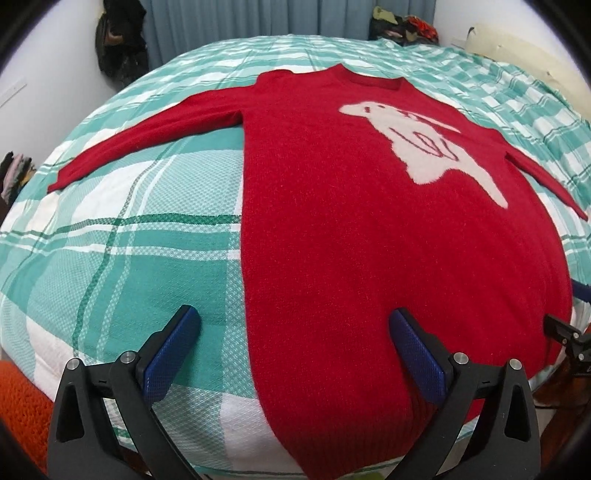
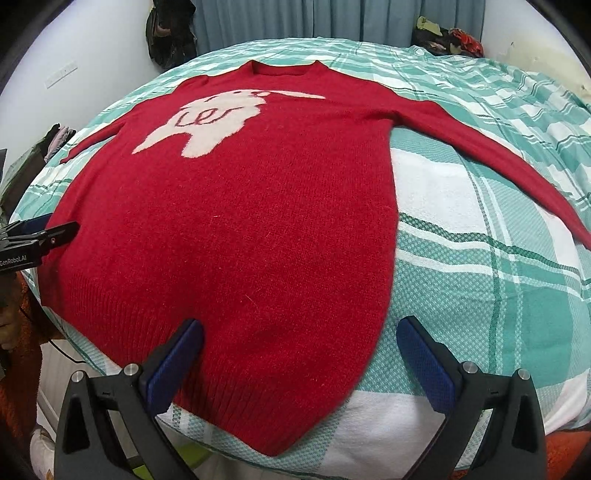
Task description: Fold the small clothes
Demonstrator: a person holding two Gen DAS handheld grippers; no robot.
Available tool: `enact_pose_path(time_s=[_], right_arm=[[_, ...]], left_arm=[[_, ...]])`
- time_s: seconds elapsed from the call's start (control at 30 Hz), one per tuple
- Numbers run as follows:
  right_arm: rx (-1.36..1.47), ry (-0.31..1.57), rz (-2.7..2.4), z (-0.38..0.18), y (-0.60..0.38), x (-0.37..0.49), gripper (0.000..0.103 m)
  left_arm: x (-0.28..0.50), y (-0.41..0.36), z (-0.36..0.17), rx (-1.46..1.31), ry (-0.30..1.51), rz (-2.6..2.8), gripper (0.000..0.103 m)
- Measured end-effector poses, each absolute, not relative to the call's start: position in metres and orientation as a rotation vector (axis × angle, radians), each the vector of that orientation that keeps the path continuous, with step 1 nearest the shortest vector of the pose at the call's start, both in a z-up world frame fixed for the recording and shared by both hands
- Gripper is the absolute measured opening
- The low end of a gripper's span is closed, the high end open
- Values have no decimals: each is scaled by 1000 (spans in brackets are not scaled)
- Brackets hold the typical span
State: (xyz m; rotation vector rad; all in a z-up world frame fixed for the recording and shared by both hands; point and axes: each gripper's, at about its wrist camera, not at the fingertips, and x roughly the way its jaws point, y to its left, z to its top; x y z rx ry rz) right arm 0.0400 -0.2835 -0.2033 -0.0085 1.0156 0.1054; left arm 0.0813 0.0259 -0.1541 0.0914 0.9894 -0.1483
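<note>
A red sweater lies spread flat, front up, on a bed covered with a green and white checked bedspread, its collar at the far end and its hem at the near edge, close under both grippers. The left gripper hangs over the near left corner of the hem with its jaws spread wide and nothing clamped: its left finger stands over bare bedspread just outside the sweater's side edge, while its right finger stands over the red knit. Ahead of it and to its left, one sleeve runs straight out across the bedspread. The right gripper hangs over the near right corner of the hem, likewise wide open and holding nothing: its left finger is over the ribbed hem and its right finger is over the bedspread just past the sweater's edge. The other sleeve stretches away ahead of it to its right. A white animal figure is knitted on the chest, far ahead of both grippers. Beyond the bed hangs a grey-blue curtain, with a pile of clothes at the far right corner.
</note>
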Motion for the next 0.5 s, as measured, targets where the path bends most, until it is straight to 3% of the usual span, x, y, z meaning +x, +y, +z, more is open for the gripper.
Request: enact_pose_path(time_s=[0.4,0.5], right_arm=[[12,1001,89,-193,-284,37,103],[55,897,38,-168,-292,26,103]], left_arm=[[73,31,-140,83,997,-155,102],[62,37,-126,34,969,-185,101]])
